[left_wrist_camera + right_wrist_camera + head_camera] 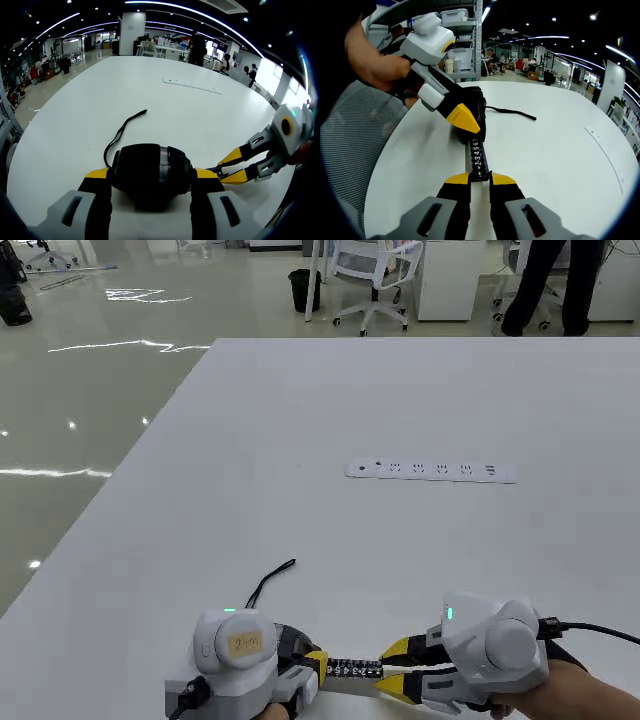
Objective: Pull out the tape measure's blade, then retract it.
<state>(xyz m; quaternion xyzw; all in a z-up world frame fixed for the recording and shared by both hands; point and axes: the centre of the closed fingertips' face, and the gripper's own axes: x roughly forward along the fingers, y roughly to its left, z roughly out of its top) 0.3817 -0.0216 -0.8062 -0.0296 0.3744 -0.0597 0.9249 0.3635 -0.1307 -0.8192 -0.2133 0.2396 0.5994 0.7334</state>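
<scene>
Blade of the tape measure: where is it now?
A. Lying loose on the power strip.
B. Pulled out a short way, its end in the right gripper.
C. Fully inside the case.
B: the blade runs from the case in the left gripper to the right gripper, shut on its end.

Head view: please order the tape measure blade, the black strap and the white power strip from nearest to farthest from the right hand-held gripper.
1. Tape measure blade: clamped in the jaws of the right hand-held gripper, running off to its left.
2. Black strap: lying farther left and a little ahead.
3. White power strip: far ahead, in the middle of the white surface.
</scene>
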